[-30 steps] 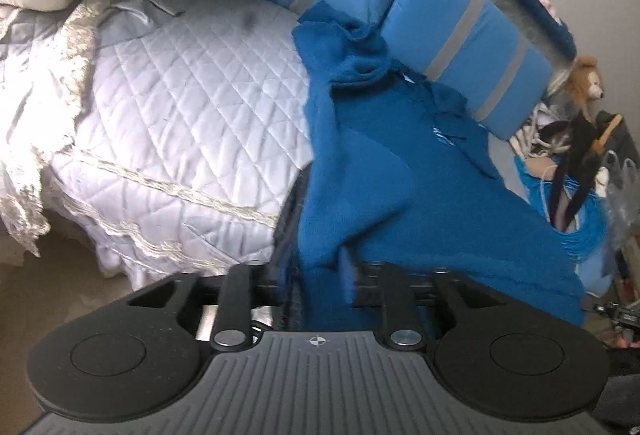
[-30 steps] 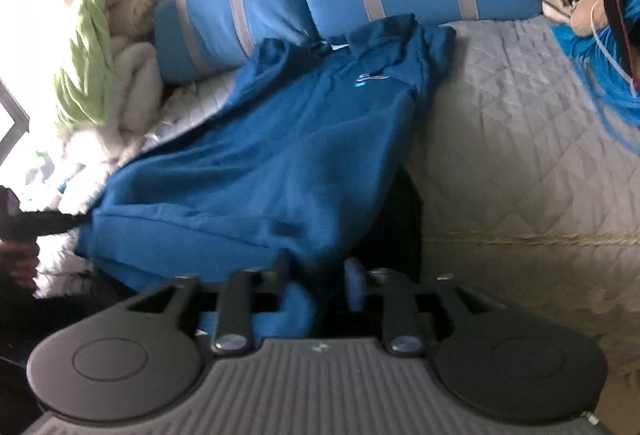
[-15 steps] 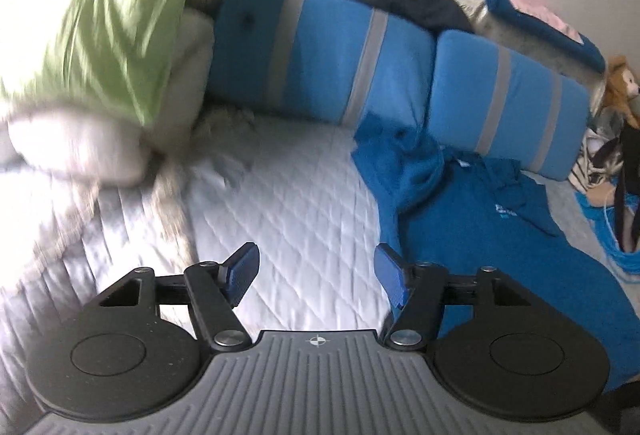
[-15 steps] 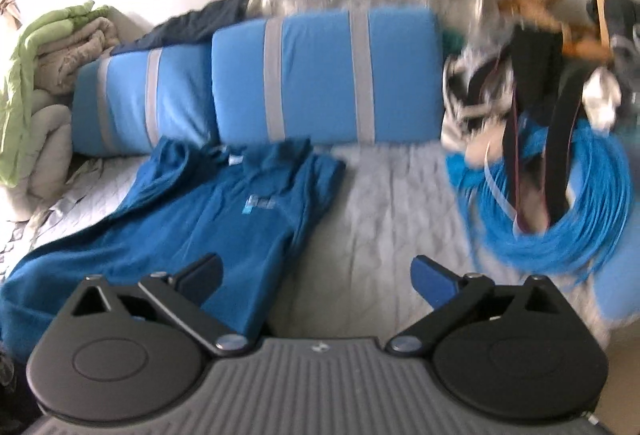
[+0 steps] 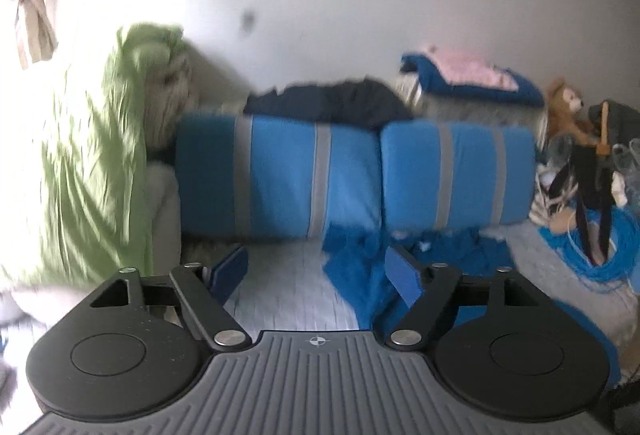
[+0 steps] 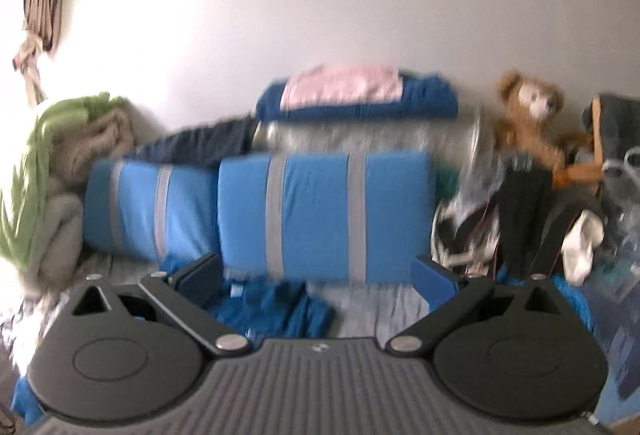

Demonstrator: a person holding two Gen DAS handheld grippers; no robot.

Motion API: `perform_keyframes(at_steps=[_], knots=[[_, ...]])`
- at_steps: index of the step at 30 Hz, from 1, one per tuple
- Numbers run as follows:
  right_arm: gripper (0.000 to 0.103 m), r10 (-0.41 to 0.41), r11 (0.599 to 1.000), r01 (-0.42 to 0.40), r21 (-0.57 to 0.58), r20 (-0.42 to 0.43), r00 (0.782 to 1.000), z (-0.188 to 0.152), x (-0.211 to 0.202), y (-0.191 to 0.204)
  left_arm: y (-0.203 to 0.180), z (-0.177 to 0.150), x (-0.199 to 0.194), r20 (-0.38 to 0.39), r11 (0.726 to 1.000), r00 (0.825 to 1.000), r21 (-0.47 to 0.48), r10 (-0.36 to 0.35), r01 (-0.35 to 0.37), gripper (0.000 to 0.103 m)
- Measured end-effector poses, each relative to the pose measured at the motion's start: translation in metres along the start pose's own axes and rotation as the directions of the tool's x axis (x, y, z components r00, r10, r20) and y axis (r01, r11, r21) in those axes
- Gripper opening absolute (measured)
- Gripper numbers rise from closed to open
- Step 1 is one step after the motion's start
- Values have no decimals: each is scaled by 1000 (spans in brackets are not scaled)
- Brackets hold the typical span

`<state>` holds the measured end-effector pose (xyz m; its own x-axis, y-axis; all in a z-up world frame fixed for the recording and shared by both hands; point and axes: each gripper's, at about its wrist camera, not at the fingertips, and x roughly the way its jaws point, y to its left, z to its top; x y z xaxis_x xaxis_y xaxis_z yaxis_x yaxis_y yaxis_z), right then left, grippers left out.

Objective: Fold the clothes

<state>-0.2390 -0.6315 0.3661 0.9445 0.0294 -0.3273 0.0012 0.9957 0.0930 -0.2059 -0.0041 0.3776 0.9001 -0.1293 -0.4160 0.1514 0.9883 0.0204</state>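
Left gripper (image 5: 316, 271) with jaws just opened wider, nothing between them, right gripper (image 6: 318, 275) with fingers wide apart and empty, blue shirt (image 5: 360, 267) lying on the quilted bed (image 5: 280, 295) (below the striped blue pillows (image 5: 280, 175)), teddy bear (image 6: 528, 115) right of the pillows

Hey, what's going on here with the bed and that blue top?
A person is folding clothes on a bed with a handheld gripper in each hand. Neither gripper holds anything now: the left gripper and the right gripper are both open, their jaws having just been opening with nothing between them. The blue top lies loose on the quilt below the two blue striped pillows. A folded stack already sits behind them, so this top looks just laid out or released.
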Motion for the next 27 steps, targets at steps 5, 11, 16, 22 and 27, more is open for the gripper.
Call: perform_keyframes(at_steps=[5,11,16,22,27], knots=[[103,-37,998,34,62,57,998,31,9,-18,5,19,28,49,999,999,-32,-21,22,77],[103,-111,993,106,54,88,990,53,31,-29,2,37,66,109,998,994,-42,-31,35,77],[103,-163,986,159,38,130,978,70,48,-33,-18,57,96,160,999,986,8,-48,48,80],[103,-184,983,183,20,142,973,64,88,-28,-50,49,149,199,1000,980,-9,14,-13,80],[103,-131,991,132,-14,54,990,27,141,-8,-81,17,197,134,999,990,-35,-31,36,80]])
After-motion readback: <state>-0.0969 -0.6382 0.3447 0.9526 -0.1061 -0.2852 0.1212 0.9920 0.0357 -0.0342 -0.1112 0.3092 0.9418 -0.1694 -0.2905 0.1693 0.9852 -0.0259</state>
